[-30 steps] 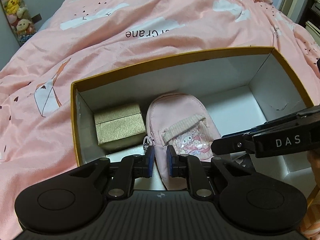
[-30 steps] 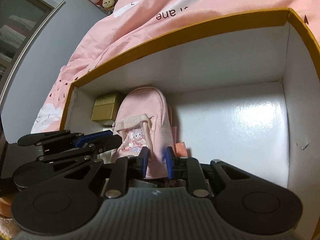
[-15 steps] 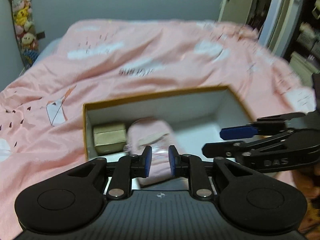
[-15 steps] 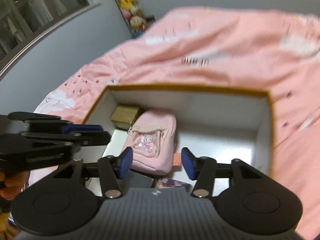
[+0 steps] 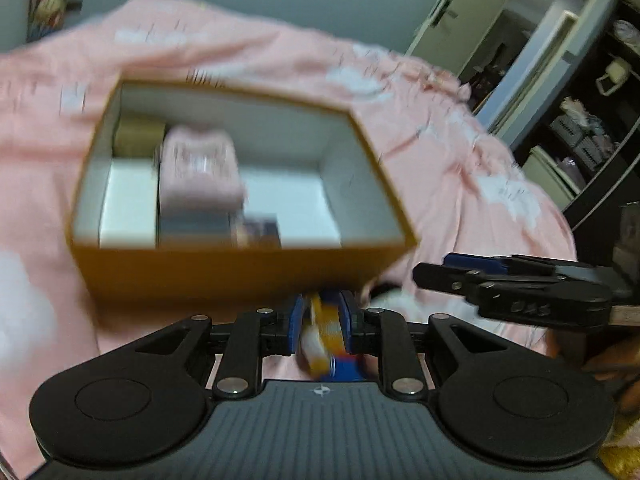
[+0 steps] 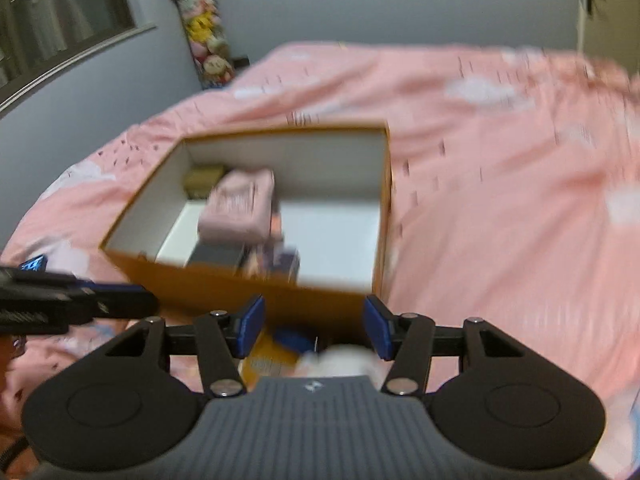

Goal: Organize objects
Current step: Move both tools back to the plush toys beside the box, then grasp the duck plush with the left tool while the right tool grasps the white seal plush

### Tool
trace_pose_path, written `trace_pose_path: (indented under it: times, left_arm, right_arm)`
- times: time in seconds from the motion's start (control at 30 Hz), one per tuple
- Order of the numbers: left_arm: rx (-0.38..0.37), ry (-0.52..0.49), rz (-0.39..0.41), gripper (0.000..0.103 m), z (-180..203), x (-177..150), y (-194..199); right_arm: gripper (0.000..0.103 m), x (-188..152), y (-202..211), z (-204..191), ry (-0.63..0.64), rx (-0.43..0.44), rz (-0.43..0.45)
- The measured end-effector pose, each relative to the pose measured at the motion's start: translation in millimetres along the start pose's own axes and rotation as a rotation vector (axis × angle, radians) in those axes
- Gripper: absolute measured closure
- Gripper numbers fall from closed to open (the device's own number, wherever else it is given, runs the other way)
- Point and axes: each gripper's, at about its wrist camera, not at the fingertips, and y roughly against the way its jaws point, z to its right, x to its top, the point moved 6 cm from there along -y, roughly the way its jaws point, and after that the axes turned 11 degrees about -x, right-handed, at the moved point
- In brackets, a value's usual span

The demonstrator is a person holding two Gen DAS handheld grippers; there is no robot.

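An orange cardboard box sits on the pink bed. Inside lie a pink mini backpack, a gold box and dark flat items. Both frames are blurred. My left gripper hangs in front of the box's near wall, jaws narrow, over a yellow and blue packet; I cannot tell if it is gripped. My right gripper is open and empty above the same packet and a white object.
The pink duvet covers the whole bed around the box. A hanging column of plush toys is at the far wall. A doorway and shelves stand to the right of the bed.
Both grippers have pulled back out of the box and now sit in front of its near wall. The right gripper has opened wide. The backpack stays in the box.
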Motion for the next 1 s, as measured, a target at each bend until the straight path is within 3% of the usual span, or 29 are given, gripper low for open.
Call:
trace_pose_path:
  times: [0.17,0.43,0.6,0.7,0.87,1.0]
  left_arm:
    - [0.059,0.031,-0.092,0.078,-4,-32,-29]
    - [0.087,0.046,-0.090,0.078,-9,-41,-24]
    - [0.058,0.060,-0.102,0.078,-9,-44,-29]
    - [0.039,0.061,-0.110,0.072,-8,-46,-32]
    - [0.025,0.063,-0.141,0.063,-8,-50,-38]
    - [-0.008,0.080,-0.162,0.062,-9,-53,-42]
  right_arm:
    - [0.045,-15,-13,0,-0.002,-0.047,-0.044]
    - [0.045,-33,-31,0,0.018,-0.098,-0.137]
    - [0.046,-54,-17,16,-0.024,-0.082,-0.209]
    - [0.046,-66,-11,25,-0.059,-0.062,-0.248]
    - [0.046,-78,-9,42,-0.236,0.012,-0.329]
    - [0.046,-86,-8,46,-0.313,0.067,-0.365]
